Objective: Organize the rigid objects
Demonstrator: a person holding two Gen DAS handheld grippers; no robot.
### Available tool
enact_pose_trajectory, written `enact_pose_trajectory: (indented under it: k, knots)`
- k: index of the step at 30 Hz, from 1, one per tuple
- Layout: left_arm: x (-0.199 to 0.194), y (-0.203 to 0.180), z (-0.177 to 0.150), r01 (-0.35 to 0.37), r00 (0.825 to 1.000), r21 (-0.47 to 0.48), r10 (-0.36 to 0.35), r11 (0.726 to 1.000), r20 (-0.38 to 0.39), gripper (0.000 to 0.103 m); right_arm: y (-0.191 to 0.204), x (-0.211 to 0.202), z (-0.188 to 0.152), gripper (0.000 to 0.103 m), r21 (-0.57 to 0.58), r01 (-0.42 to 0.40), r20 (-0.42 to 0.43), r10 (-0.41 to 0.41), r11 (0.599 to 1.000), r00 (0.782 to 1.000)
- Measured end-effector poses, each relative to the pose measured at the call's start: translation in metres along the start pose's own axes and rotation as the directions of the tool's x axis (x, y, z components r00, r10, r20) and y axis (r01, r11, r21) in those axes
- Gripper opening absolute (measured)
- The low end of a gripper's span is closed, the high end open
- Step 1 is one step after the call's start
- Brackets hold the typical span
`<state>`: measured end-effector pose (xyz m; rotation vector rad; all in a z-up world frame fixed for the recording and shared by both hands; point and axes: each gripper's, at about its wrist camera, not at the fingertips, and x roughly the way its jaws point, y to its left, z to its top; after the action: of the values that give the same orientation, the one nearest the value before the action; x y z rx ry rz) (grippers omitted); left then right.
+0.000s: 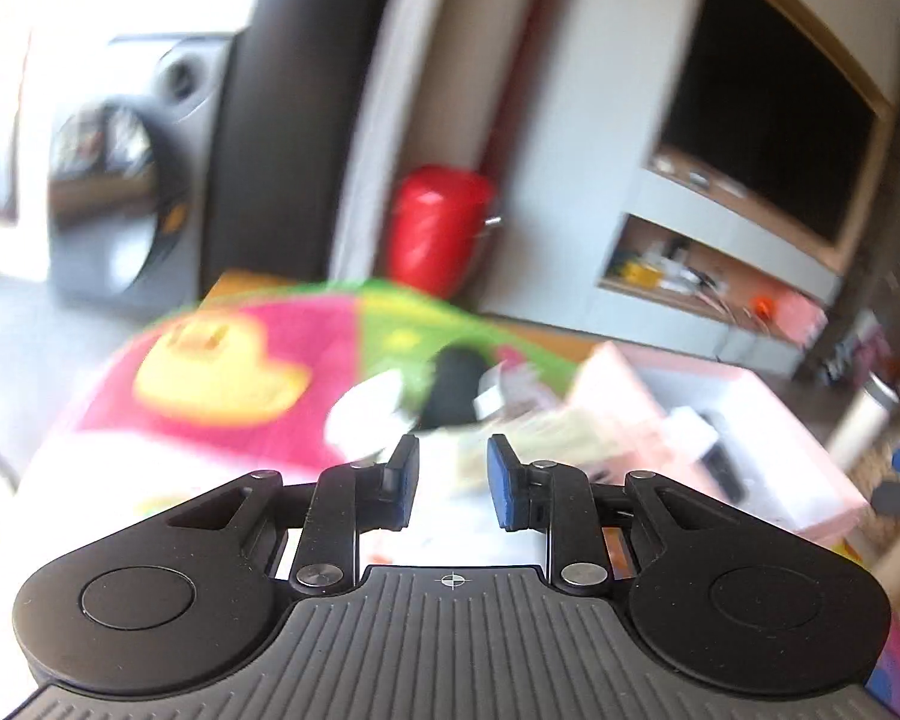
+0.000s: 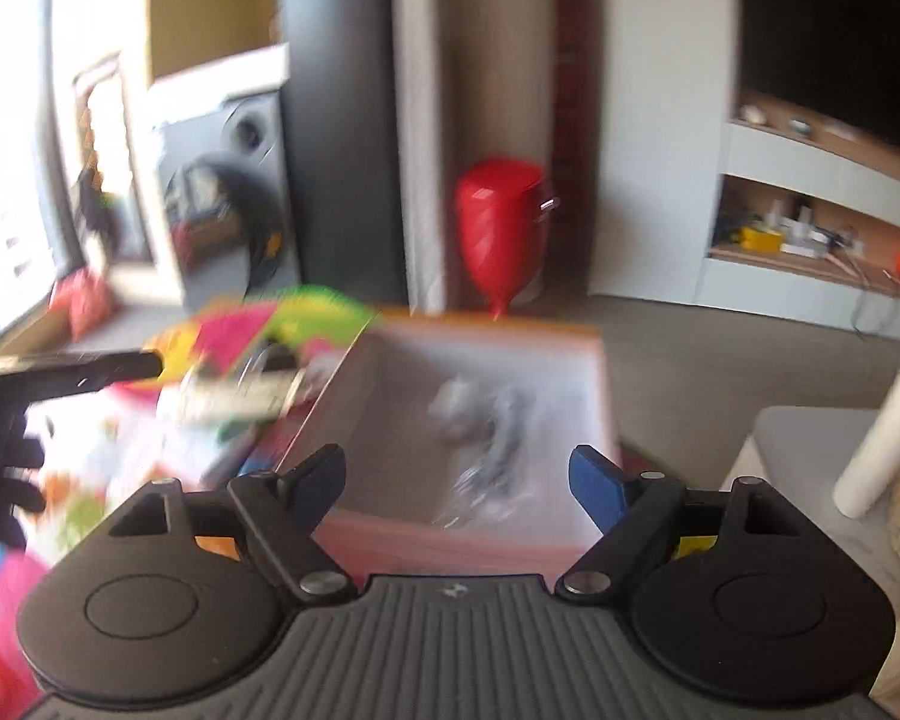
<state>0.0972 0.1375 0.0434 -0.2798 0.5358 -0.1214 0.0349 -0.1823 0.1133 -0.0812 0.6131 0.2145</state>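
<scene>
Both views are motion-blurred. My left gripper point(image 1: 453, 483) is open with a narrow gap and holds nothing; it hovers over a colourful play mat point(image 1: 234, 372). Ahead of it lie a black object point(image 1: 453, 384), a white object point(image 1: 366, 414) and a pale flat item point(image 1: 546, 438), all blurred. To its right stands a pink box point(image 1: 768, 474). My right gripper point(image 2: 456, 483) is wide open and empty above the same pink box point(image 2: 468, 540), which holds blurred grey and black items point(image 2: 486, 432). The left gripper point(image 2: 72, 369) shows at the left edge of the right wrist view.
A red canister point(image 1: 438, 228) stands on the floor against the wall. A washing machine point(image 1: 120, 180) is at the left. A TV unit point(image 1: 750, 192) with cluttered shelves is at the right. A white cylinder point(image 2: 882, 438) stands on a pale surface at the right.
</scene>
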Motion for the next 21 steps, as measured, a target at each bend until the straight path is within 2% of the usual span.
enact_pose_trajectory:
  k: [3,6,9,12,15,19,21]
  knots:
    - [-0.002,0.032,-0.021,0.025,0.999,-0.140,-0.022,0.990,0.024,0.027,0.031,0.021,0.011,0.082,-0.052,-0.081,-0.045,0.079,0.995,0.996]
    - [-0.005,0.051,-0.037,0.055,0.998,-0.222,-0.047,0.973,0.043,0.027,0.060,0.047,0.029,0.082,-0.040,-0.137,-0.105,0.132,0.990,0.986]
    - [-0.006,0.054,-0.042,0.085,0.996,-0.200,-0.076,0.976,0.053,0.027,0.086,0.083,0.054,0.082,-0.035,-0.153,-0.144,0.146,0.988,0.979]
    - [-0.012,0.048,-0.041,0.099,0.992,-0.156,-0.086,0.983,0.091,0.027,0.105,0.125,0.082,0.082,0.002,-0.135,-0.176,0.133,0.991,0.975]
    - [-0.011,0.044,-0.042,0.126,0.991,-0.159,-0.117,0.979,0.064,0.027,0.121,0.174,0.106,0.082,0.039,-0.110,-0.217,0.116,0.993,0.969]
    - [-0.005,0.047,-0.044,0.142,0.990,-0.188,-0.141,0.972,0.023,0.027,0.136,0.239,0.120,0.082,0.007,0.001,-0.270,0.001,1.000,0.963]
    - [-0.006,0.049,-0.045,0.160,0.987,-0.207,-0.158,0.965,0.024,0.027,0.136,0.261,0.117,0.079,0.019,0.032,-0.311,-0.024,0.999,0.950]
